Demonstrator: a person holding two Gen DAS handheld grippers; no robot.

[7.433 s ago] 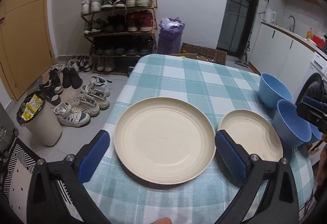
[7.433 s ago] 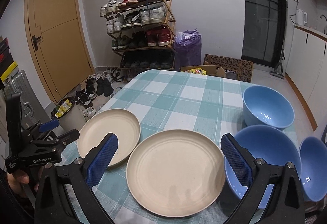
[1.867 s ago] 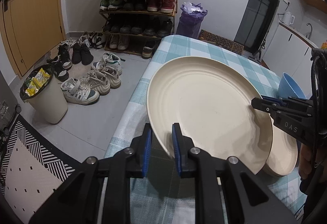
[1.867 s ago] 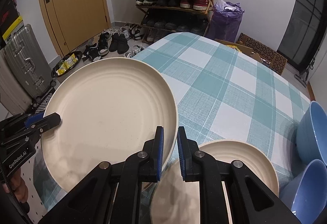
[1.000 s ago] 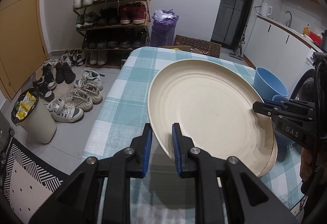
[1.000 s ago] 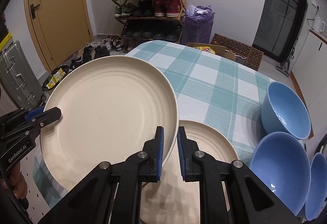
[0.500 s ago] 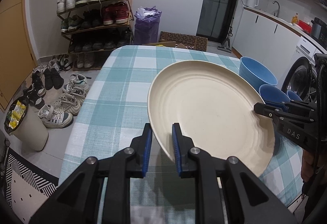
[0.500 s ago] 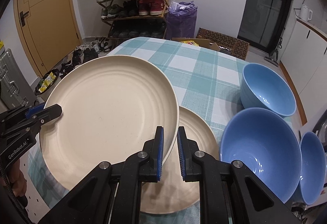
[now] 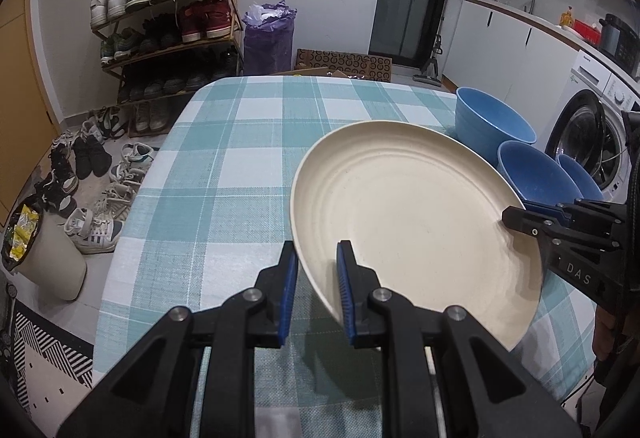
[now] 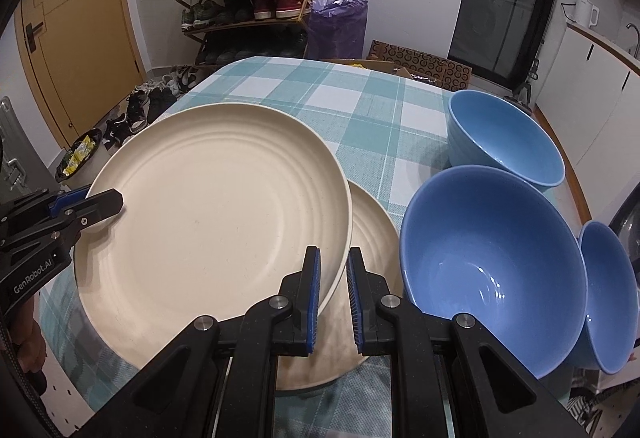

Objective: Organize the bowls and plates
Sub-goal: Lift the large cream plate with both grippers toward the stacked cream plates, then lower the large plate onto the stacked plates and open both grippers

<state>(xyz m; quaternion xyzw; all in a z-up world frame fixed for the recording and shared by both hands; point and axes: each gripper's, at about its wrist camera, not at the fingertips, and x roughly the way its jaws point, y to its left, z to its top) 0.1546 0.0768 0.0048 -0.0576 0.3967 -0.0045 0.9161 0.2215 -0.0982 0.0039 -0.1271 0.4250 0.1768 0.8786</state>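
A large cream plate (image 9: 416, 222) (image 10: 216, 214) hangs above the checked tablecloth, held at opposite rims. My left gripper (image 9: 318, 270) is shut on its near-left rim, and my right gripper (image 10: 333, 278) is shut on its right rim. Beneath it, partly covered, a smaller cream plate (image 10: 372, 234) lies on the table. Three blue bowls stand to the right: a far one (image 10: 504, 138), a big middle one (image 10: 488, 250) and a small one (image 10: 608, 294). In the left wrist view the bowls (image 9: 492, 122) show behind the held plate.
The table (image 9: 240, 166) wears a teal and white checked cloth. On the floor to the left are a shoe rack (image 9: 164, 18), loose shoes and a bin (image 9: 40, 250). A washing machine (image 9: 592, 142) and white cabinets stand to the right.
Both grippers have carried the large plate rightward over the small plate, toward the blue bowls, and slightly lower. The grips on the rim stay the same.
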